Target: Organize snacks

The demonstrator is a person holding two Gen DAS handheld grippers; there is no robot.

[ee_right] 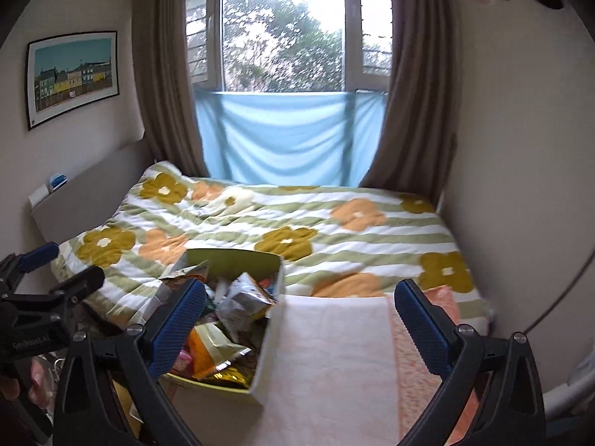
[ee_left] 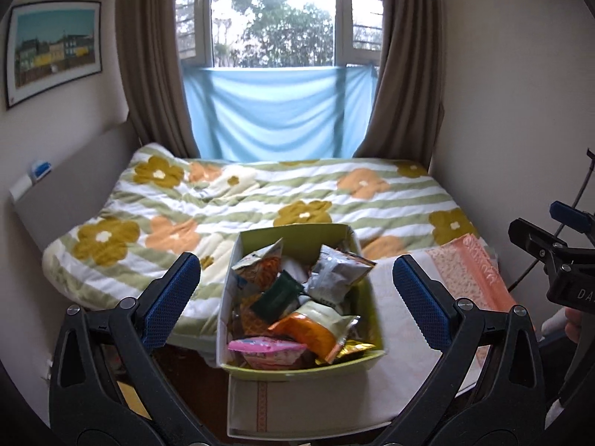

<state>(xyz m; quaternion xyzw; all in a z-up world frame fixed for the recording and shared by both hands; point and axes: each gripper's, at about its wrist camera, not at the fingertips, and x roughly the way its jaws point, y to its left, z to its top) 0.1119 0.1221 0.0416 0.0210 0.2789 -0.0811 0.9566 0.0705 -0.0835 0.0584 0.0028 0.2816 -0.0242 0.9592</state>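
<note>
Left wrist view: the left tongs [ee_left: 295, 284] gape wide and empty over a rectangular green cardboard box [ee_left: 368, 299] heaped with crinkly foil snack packets [ee_left: 316, 325]. The box sits on a nubbly peach towel [ee_left: 465, 275] beside the floral quilt [ee_left: 223, 208]; the right tongs [ee_right: 299, 319] are spread wide too, empty.

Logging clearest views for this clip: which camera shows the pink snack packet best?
The left wrist view. The pink snack packet lies unobstructed at the near edge of the green box. In the right wrist view only a sliver of it shows, behind the right gripper's left finger.
</note>
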